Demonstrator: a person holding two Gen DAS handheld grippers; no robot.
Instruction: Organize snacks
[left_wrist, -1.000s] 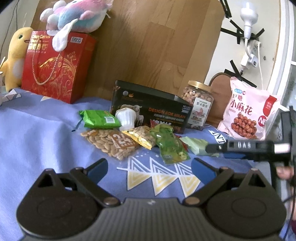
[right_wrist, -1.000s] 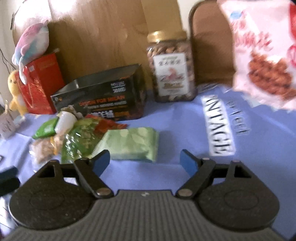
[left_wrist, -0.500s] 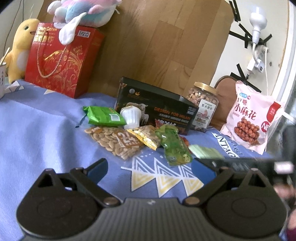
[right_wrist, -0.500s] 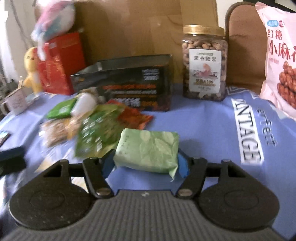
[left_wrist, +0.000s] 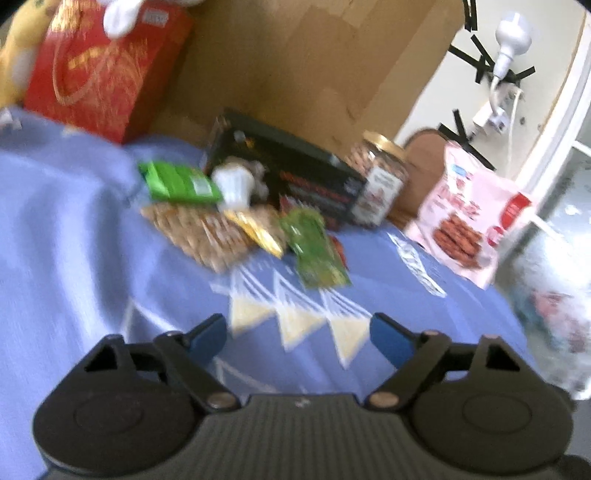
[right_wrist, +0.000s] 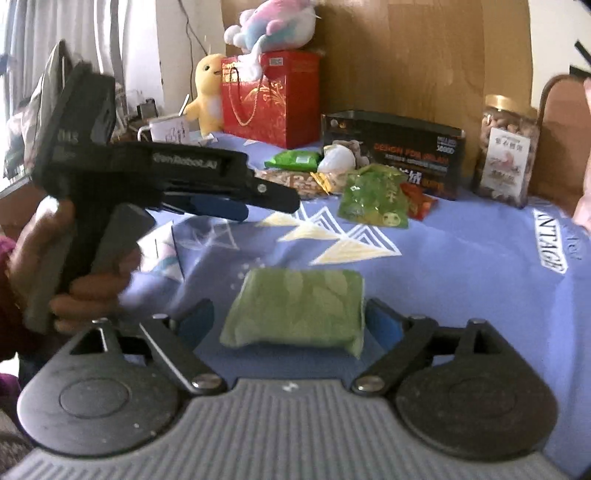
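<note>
A pale green leaf-print packet lies flat on the blue cloth between the fingers of my right gripper. Its jaws are opening and the left pad stands off the packet. My left gripper is closing over bare cloth with nothing between its fingers. In the right wrist view the left gripper, held by a hand, hovers at the left. Behind lies the snack pile: a green candy bag, a seed packet, a bright green packet and a white cup.
A black box, a nut jar and a pink snack bag stand along the back. A red gift bag with plush toys is at the back left. A wooden board rises behind.
The right gripper, shut on the green packet half a second ago, carried it left and nearer the front, then spread its jaws. The left gripper tilted and its jaws narrowed a little.
</note>
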